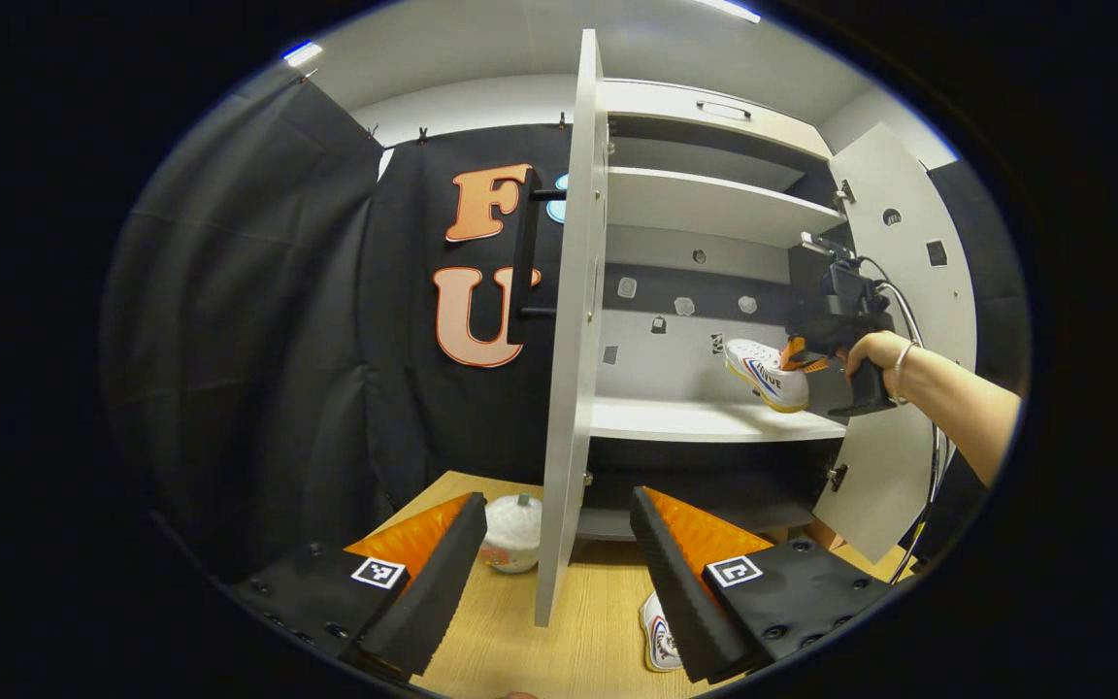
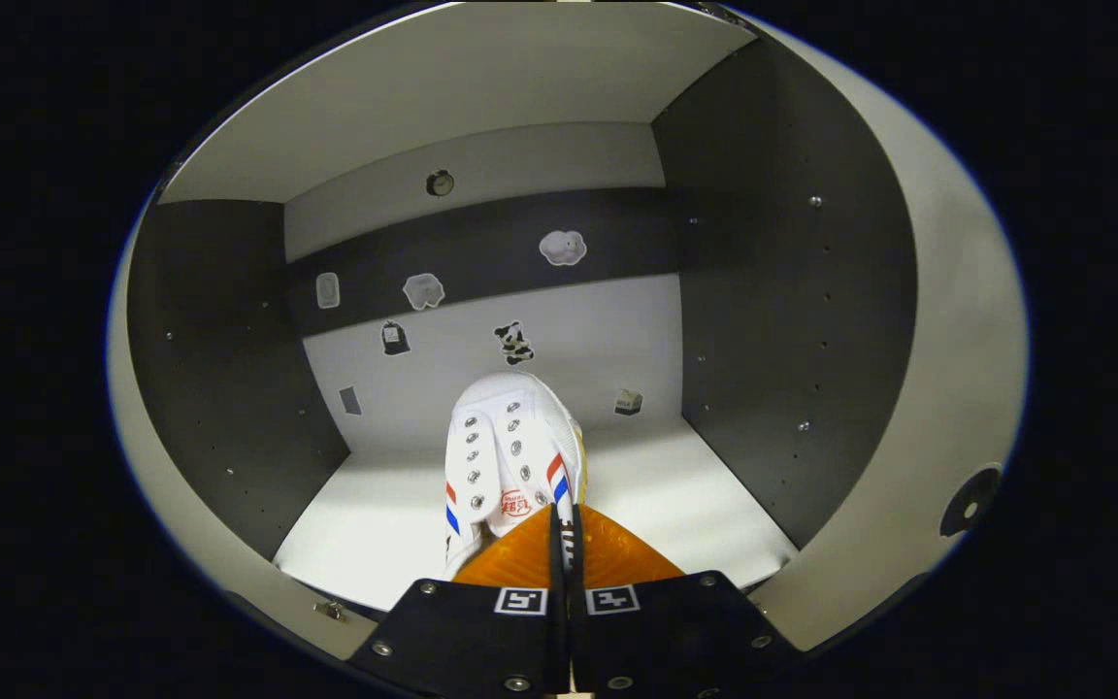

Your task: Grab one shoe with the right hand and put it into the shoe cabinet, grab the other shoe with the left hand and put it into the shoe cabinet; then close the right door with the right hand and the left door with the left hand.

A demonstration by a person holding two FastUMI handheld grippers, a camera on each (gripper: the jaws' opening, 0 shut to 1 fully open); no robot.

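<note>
Counting two shoes: one (image 2: 510, 456) pinched by right tool (image 2: 562, 544), other (image 1: 658, 636) below spread left tool (image 1: 559, 553).

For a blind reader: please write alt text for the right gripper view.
The right gripper, shut on a white shoe, holds it toe-first inside the shoe cabinet over the white shelf. Small stickers dot the back wall.
</note>
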